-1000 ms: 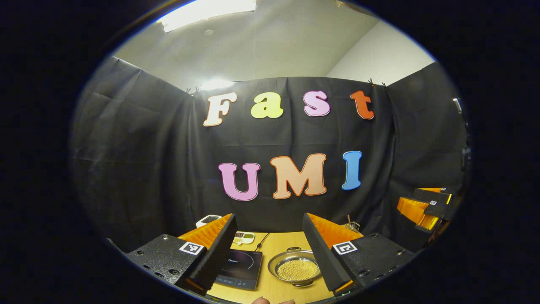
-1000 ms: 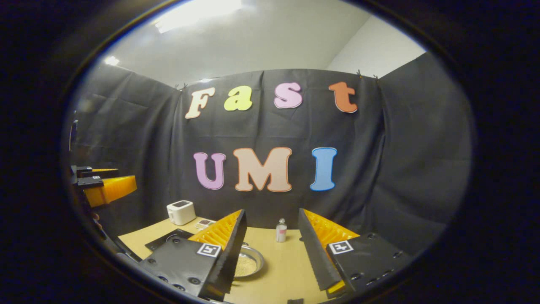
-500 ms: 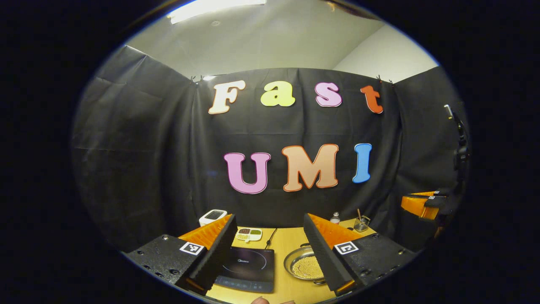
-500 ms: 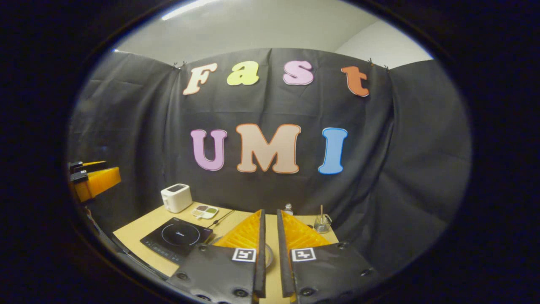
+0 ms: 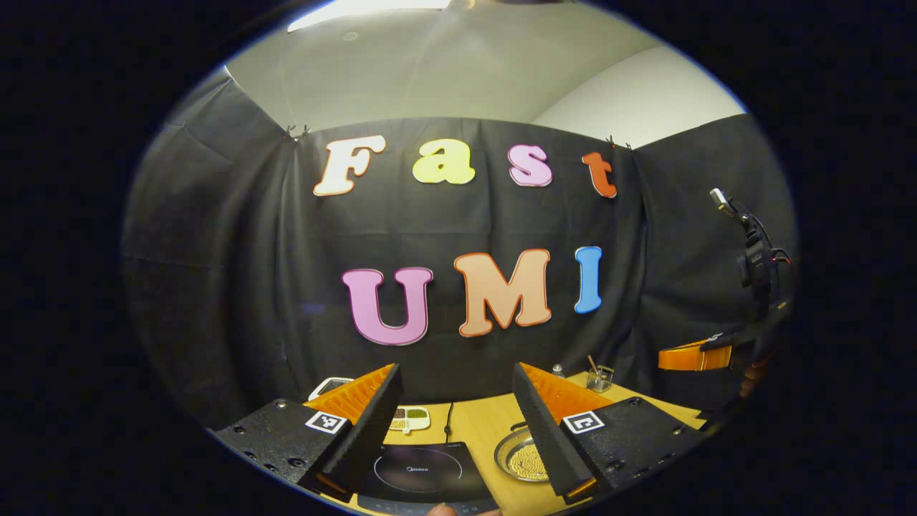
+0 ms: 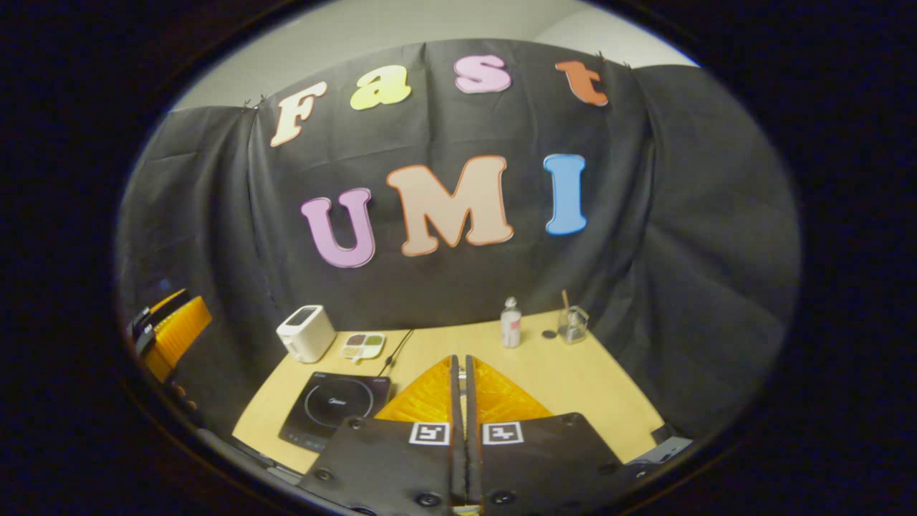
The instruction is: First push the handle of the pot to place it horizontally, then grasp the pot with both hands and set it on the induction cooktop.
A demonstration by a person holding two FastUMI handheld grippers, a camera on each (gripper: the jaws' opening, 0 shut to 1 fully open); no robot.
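Beside the cooktop (image 5: 419, 473), on its right in the left gripper view, sits the pot (image 5: 521, 456), a shallow metal pan with pale grains inside. It rests on the wooden table (image 6: 609, 387), close to the cooktop but off it. Most of its right side is hidden behind that gripper's own finger, so I cannot tell which way its handles point.

Above the cooktop's near edge hangs the left gripper (image 5: 458, 401), fingers spread wide and holding nothing. Right of the cooktop, the right gripper (image 6: 460, 380) has its fingers pressed together with nothing between them, and it points down at the table. The pot is hidden behind those fingers in the right gripper view. Behind the cooktop stand a white toaster (image 6: 306, 333) and a small dish of seasonings (image 6: 362, 345); farther right along the back are a small bottle (image 6: 510, 324) and a glass jar (image 6: 572, 324).

The step in hand looks like the handle push, not yet begun. Closed fingers suit that: they make one blunt tip. It would be best to lower that tip beside the handle, touch its side low down, and sweep slowly so the pot turns in place without sliding toward the cooktop or spilling grains. The left gripper should keep off the pot until the handles lie level across.
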